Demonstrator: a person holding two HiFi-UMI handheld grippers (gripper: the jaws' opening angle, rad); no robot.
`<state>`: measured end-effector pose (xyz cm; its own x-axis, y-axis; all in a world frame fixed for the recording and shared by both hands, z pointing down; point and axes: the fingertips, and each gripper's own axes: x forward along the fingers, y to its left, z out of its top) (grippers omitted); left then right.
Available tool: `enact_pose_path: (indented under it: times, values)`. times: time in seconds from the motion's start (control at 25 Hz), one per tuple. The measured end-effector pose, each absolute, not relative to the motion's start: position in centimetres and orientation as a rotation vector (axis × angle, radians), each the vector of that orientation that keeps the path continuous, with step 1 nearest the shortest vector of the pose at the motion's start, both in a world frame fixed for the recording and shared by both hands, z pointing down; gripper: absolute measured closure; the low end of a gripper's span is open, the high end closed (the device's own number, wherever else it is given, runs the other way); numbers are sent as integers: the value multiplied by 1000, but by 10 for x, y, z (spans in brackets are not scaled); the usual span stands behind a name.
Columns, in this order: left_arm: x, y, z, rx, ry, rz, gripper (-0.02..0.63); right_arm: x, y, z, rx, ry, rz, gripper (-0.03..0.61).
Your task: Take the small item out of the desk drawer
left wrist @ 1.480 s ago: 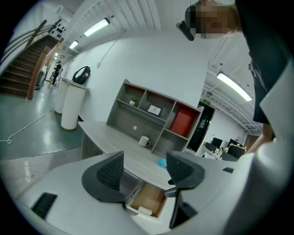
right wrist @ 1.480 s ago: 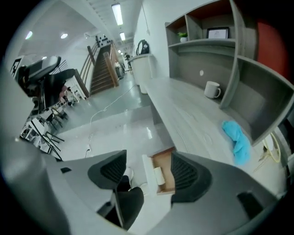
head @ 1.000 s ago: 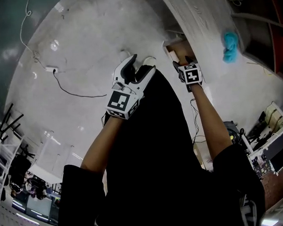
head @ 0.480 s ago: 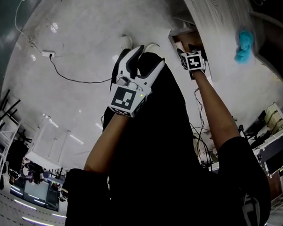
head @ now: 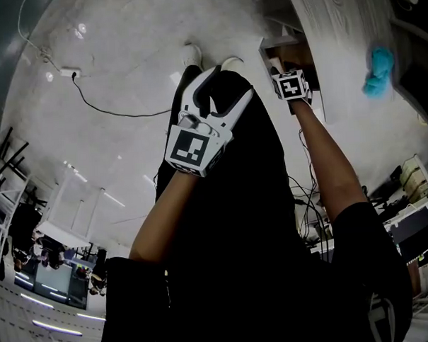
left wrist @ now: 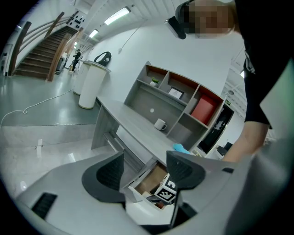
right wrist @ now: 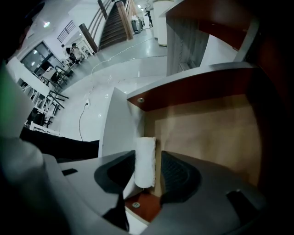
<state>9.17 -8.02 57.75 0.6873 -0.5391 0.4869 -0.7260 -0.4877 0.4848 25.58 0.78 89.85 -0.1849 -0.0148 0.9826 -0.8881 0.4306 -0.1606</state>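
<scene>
Drawer: the desk drawer [right wrist: 206, 137] stands pulled open, with a white front, a reddish-brown inner wall and a pale wood-toned floor.
Contents: one small white roll [right wrist: 146, 153], cylindrical and soft-looking, stands upright near the drawer's front corner. Nothing else shows on the bare floor around it.
Right gripper: the right gripper [right wrist: 148, 176] points steeply down into the drawer. Its dark ribbed jaws have just been closing with the roll between them. One pad lies against the roll while a sliver of drawer floor shows at the other, so the roll is bracketed but not clamped.
Left gripper: the left gripper [head: 228, 84] hangs in front of the person's dark clothing, well apart from the drawer, jaws spread and empty.
Desk: the grey wood-grain desk [left wrist: 133, 121] carries one white mug [left wrist: 160, 124] and one crumpled turquoise cloth [head: 377, 71] lying on the top beyond the drawer.
Shelf unit: a grey shelf unit [left wrist: 151, 98] with open, red-backed compartments sits on the desk. One red box [left wrist: 203, 110] fills the right-hand compartment, and the small things in the upper ones are too small to tell.
Count: two grippers, each with one marker cube, one open drawer, one roll.
</scene>
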Motion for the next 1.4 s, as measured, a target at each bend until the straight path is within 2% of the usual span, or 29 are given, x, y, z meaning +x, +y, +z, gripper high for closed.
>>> enact_pose_path:
  times: [0.32,0.76,1.4]
  values:
    - [81,-78,581,2189,-1000,346,345,253,9,905,801,-1570,998,457]
    - [67,-81,565,2207,-1028,320,345,250,12,888,777,-1538,983,462]
    - [33,-103,464,2355,-907,181,345,244,-15,748,1145,-1582,988,462]
